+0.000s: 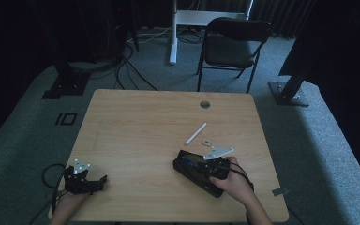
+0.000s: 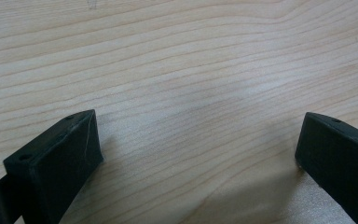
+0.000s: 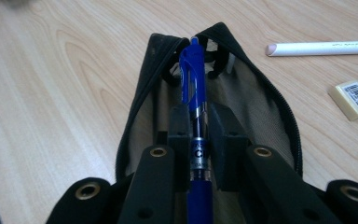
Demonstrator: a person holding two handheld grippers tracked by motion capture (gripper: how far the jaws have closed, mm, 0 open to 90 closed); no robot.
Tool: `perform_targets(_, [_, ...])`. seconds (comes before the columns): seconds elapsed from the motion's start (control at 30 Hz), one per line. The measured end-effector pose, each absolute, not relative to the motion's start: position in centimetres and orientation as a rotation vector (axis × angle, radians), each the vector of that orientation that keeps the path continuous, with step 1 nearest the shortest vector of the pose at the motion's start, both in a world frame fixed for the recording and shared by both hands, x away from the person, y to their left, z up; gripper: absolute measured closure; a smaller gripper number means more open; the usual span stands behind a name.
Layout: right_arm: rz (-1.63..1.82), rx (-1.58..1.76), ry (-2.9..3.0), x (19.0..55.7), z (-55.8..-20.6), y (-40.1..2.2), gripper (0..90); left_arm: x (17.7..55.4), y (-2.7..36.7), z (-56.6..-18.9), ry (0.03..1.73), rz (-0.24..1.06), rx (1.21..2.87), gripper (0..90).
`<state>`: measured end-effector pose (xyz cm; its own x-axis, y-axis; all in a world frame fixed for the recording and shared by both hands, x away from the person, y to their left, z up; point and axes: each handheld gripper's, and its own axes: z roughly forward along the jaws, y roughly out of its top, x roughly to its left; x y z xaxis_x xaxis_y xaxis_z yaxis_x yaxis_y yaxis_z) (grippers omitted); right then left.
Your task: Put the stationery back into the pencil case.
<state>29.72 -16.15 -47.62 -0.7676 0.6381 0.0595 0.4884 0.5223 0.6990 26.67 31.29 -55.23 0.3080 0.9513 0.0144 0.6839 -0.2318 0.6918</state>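
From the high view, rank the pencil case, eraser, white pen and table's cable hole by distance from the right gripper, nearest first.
1. Black pencil case: directly under the right gripper, which holds a blue pen over its open mouth.
2. Eraser: just beyond the gripper.
3. White pen: lying slantwise past the eraser.
4. Cable hole: near the table's far edge.

dim lab or studio: black curtains [image 1: 347,56], floor cables [image 1: 122,61], folding chair [image 1: 232,47], wooden table [image 1: 145,136].
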Motion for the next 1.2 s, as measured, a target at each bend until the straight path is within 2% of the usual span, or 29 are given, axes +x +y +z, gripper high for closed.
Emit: perform_targets(1.2, [0.842,0.955,2.672,31.2,-49.6,-14.0,79.5,26.7,31.3,-55.2,1.445,0.597,1.998,0.2])
